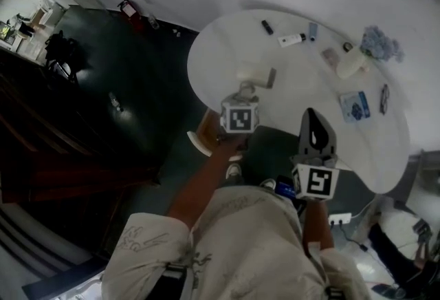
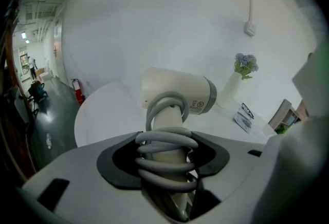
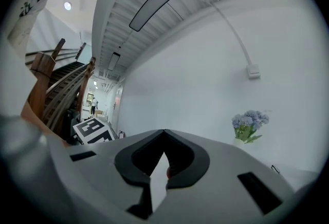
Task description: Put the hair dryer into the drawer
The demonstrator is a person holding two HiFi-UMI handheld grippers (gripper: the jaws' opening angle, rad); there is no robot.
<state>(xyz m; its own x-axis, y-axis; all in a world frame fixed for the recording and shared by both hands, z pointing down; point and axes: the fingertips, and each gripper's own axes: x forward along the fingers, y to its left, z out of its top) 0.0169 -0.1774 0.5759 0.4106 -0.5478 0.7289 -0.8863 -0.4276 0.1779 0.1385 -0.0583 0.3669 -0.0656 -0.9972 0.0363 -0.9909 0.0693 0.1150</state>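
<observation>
A white hair dryer [image 2: 177, 92] with its grey cord coiled round the handle is gripped by the handle in my left gripper [image 2: 167, 161]. In the head view the left gripper [image 1: 245, 92] holds the hair dryer [image 1: 256, 74] over the near edge of the round white table [image 1: 309, 95]. Just below the table's edge a wooden drawer [image 1: 201, 132] with a white front stands pulled out, a little left of that gripper. My right gripper [image 1: 313, 118] is to the right, over the table's near edge. Its jaws meet at the tips in the right gripper view [image 3: 164, 133] with nothing between them.
A white vase of blue flowers [image 1: 380, 44] stands at the table's far right. Small bottles [image 1: 292, 38] and a booklet [image 1: 355, 104] lie on the far half. A fire extinguisher [image 1: 127, 8] stands by the wall, a power strip [image 1: 340, 218] on the dark floor.
</observation>
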